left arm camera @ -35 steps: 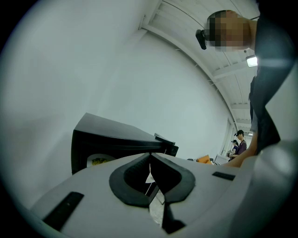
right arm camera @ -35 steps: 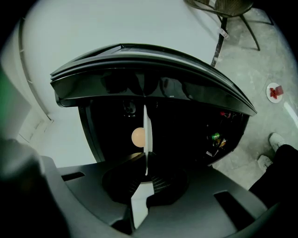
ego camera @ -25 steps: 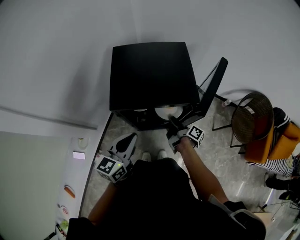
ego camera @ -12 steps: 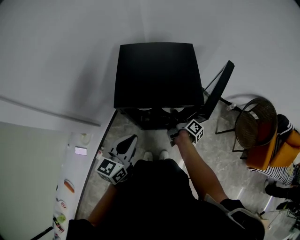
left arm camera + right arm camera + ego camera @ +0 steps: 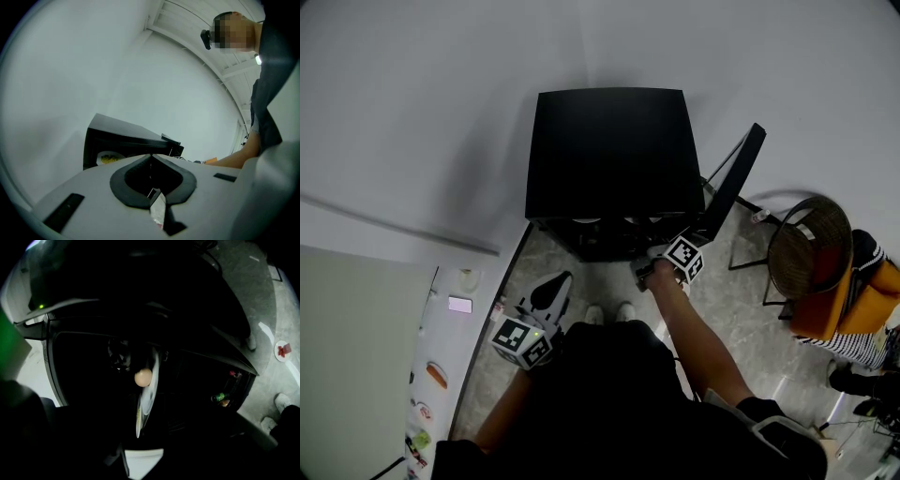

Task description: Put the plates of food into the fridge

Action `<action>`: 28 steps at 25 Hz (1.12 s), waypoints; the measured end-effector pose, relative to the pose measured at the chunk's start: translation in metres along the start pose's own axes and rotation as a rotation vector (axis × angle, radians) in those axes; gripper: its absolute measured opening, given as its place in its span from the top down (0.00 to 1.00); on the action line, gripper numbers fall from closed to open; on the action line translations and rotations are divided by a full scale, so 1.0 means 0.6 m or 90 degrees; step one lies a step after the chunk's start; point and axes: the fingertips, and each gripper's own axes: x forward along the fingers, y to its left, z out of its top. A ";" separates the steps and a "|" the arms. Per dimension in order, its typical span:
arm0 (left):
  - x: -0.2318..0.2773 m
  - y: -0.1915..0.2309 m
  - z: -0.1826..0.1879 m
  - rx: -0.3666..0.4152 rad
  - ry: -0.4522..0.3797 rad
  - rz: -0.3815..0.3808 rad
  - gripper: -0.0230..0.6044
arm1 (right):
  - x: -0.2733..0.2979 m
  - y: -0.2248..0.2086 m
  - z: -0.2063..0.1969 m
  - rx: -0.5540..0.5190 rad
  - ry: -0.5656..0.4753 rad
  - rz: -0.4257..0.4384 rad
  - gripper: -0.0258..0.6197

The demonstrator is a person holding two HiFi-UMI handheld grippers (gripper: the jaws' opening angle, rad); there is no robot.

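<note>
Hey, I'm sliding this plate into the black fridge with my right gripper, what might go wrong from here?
1. The right gripper grips the plate by its rim only, and the round pale food looks loose on it; a tilt might roll it off.
2. A plate of yellow food already sits inside the fridge; the incoming plate may knock it.
3. The open door stands close beside the right forearm; a bump could swing it.

left tongs point(image 5: 559, 280) closed (empty), right tongs point(image 5: 643, 273) gripping, arm point(image 5: 696, 330) outstretched
</note>
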 end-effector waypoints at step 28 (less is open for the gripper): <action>0.032 -0.045 0.027 0.058 -0.034 -0.097 0.92 | -0.268 0.371 -0.166 -0.830 0.022 0.283 0.92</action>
